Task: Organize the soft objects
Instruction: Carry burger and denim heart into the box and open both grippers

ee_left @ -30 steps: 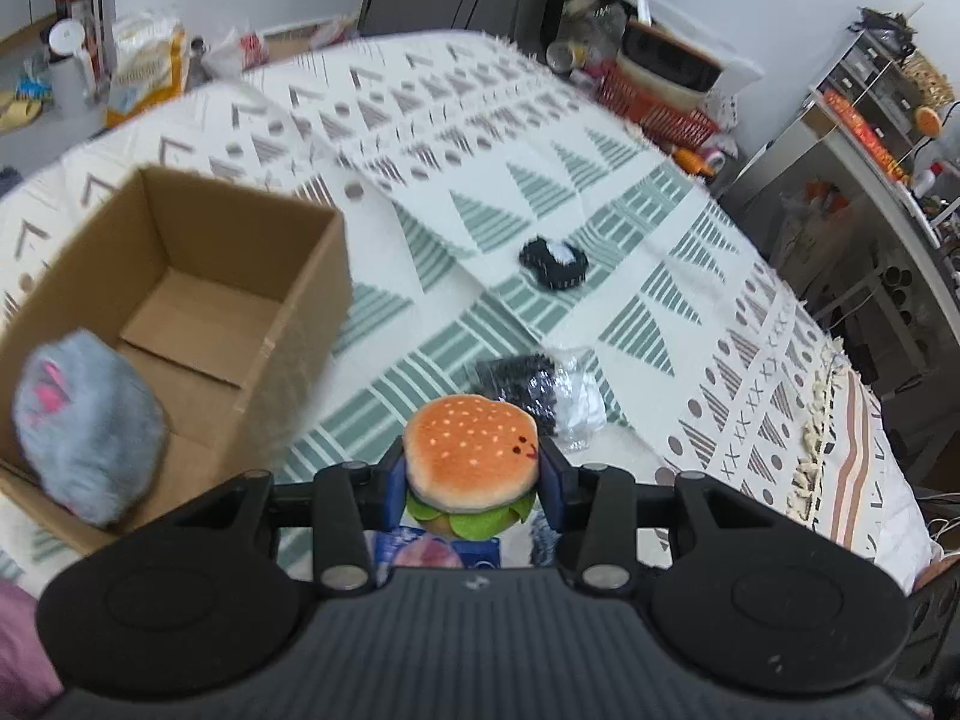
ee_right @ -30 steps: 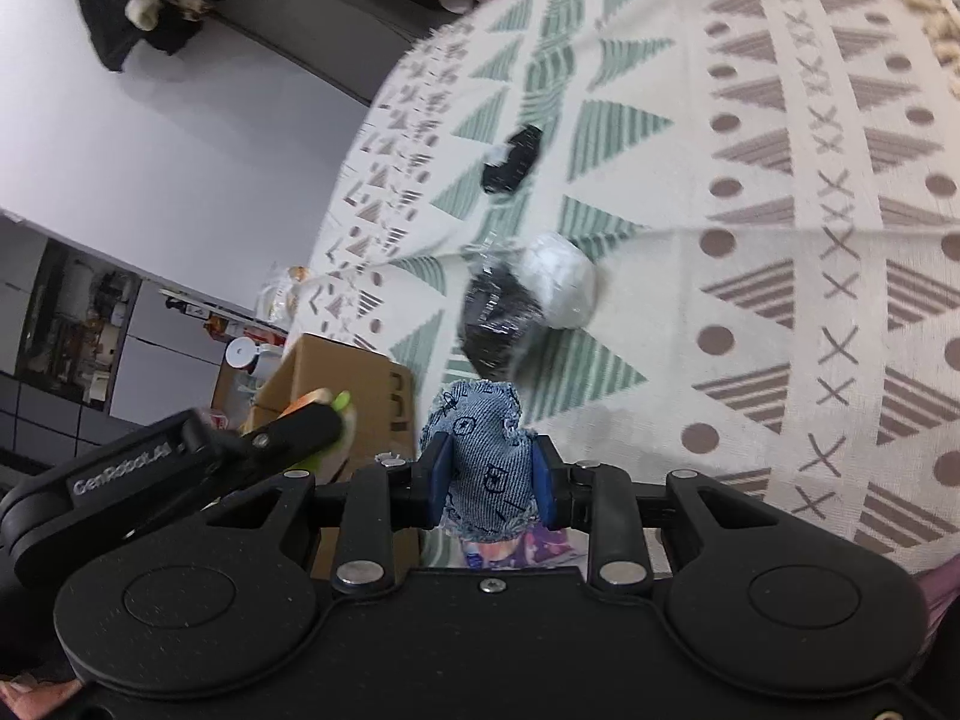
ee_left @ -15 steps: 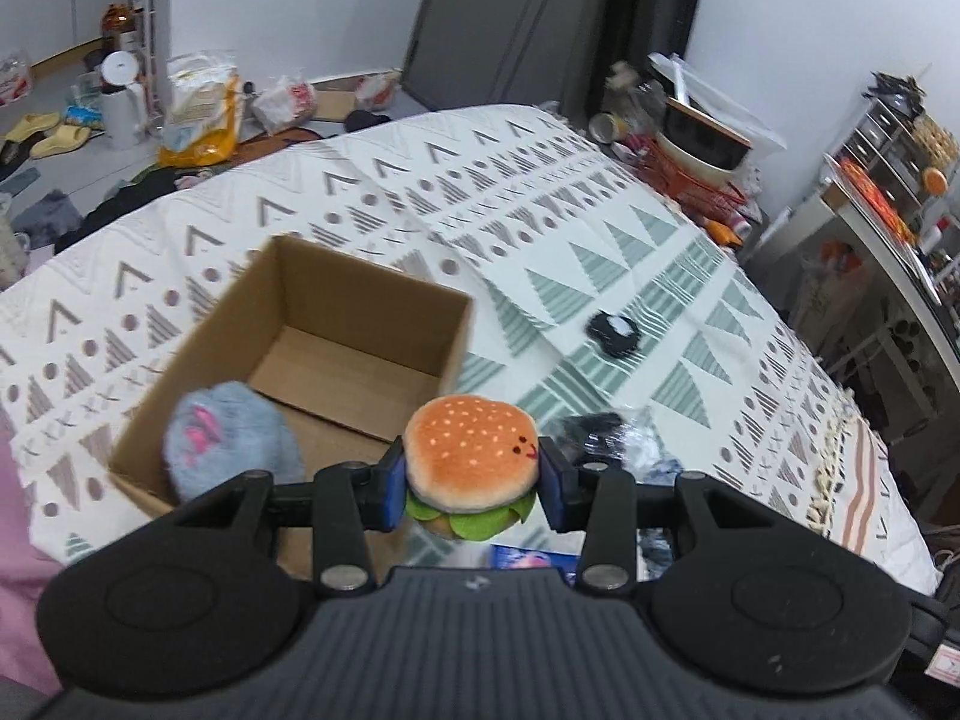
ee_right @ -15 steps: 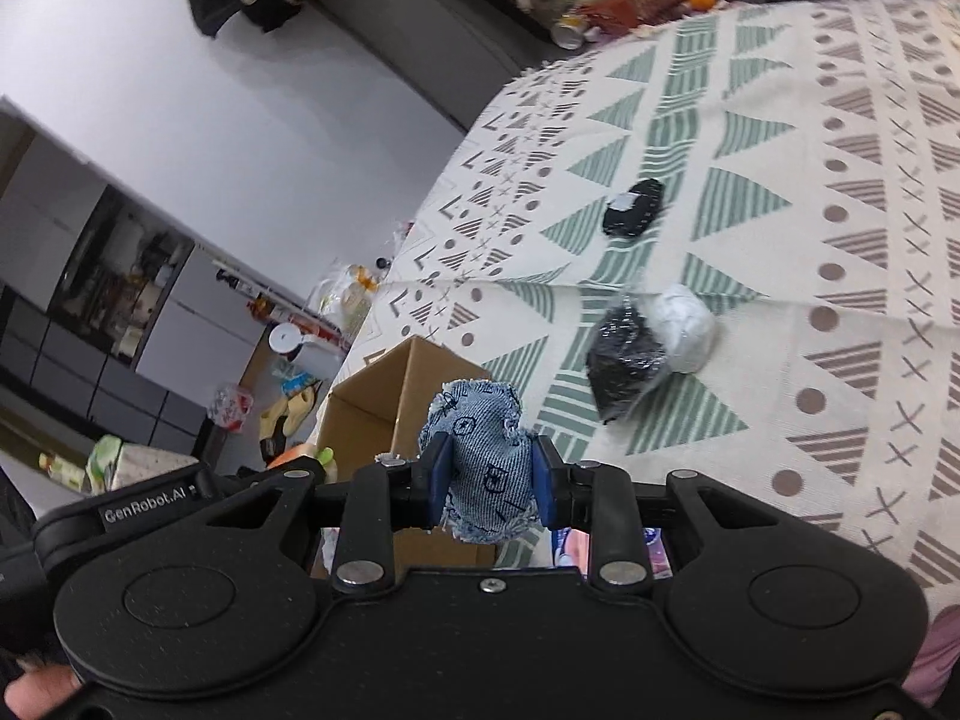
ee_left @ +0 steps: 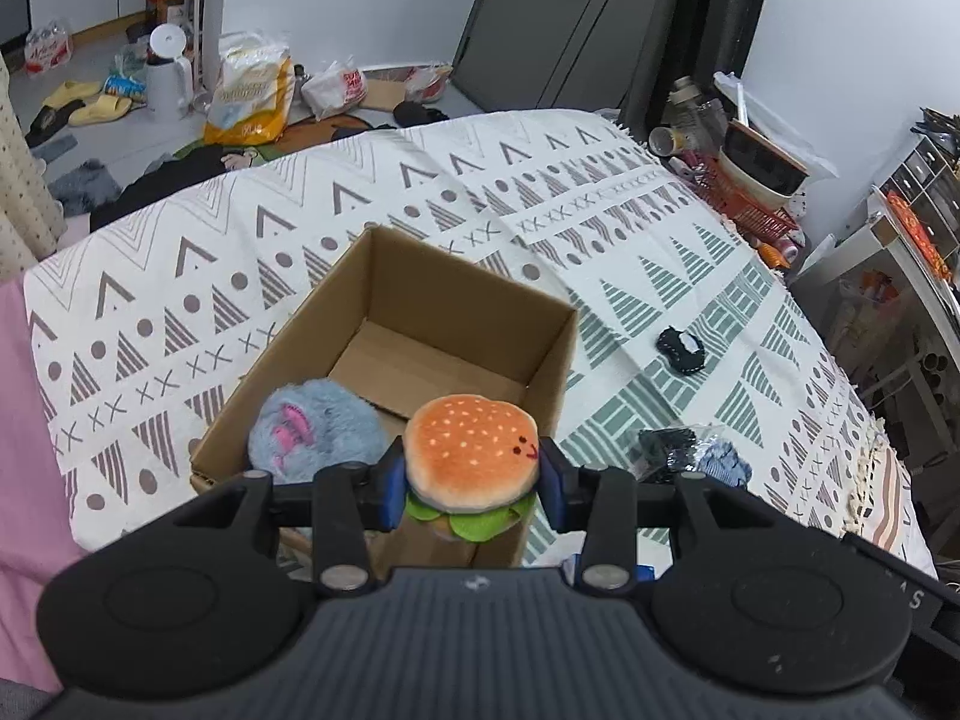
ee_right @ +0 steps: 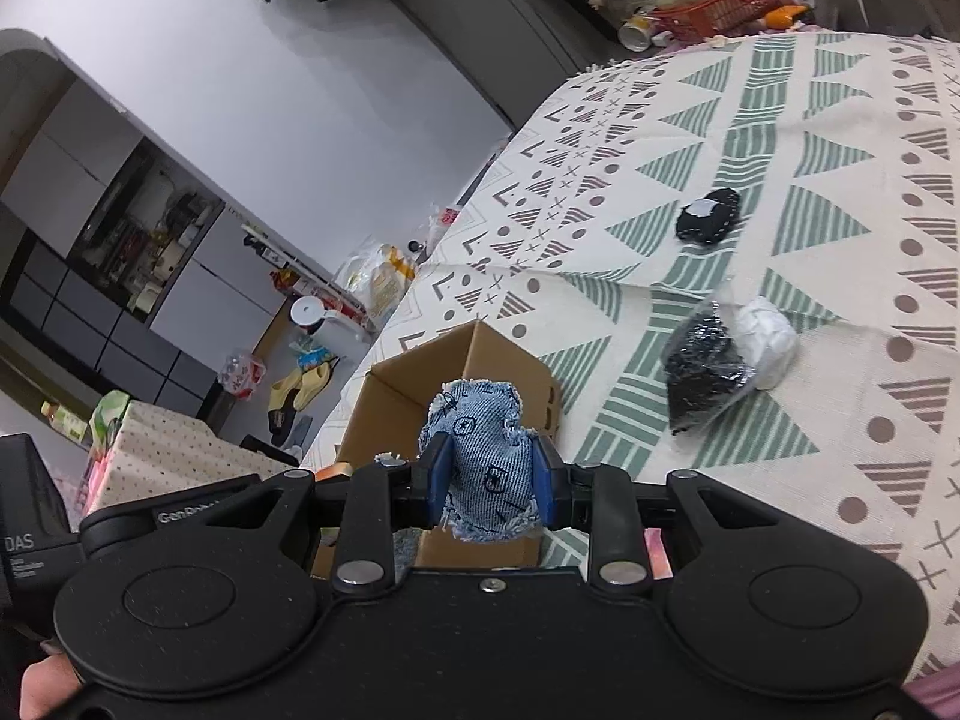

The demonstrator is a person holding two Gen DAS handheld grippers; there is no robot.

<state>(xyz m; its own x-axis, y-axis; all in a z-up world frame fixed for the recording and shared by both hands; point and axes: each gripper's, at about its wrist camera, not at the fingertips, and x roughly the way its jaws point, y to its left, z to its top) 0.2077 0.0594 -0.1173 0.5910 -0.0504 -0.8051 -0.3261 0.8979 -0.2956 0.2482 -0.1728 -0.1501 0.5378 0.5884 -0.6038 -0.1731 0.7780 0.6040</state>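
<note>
My left gripper (ee_left: 471, 483) is shut on a plush hamburger (ee_left: 470, 456) and holds it above the near edge of an open cardboard box (ee_left: 444, 288). A grey fluffy plush with pink marks (ee_left: 315, 429) lies in the box's near left corner. My right gripper (ee_right: 486, 480) is shut on a blue denim pouch (ee_right: 483, 456), raised just in front of the same box (ee_right: 480, 360). A black bundle in clear plastic with a white ball (ee_right: 726, 354) and a small black-and-white soft item (ee_right: 708, 216) lie on the patterned cloth (ee_right: 840, 120).
The box stands on a bed covered by the patterned cloth (ee_left: 420, 192). The bagged bundle (ee_left: 690, 450) and small black item (ee_left: 681, 348) lie right of the box. A red basket with clutter (ee_left: 744, 192) stands beyond the bed; bags and slippers litter the floor (ee_left: 120, 102).
Both grippers have risen and pulled back while still holding their items. The box now appears more central and farther below the left gripper, and the right view shows more of the room.
</note>
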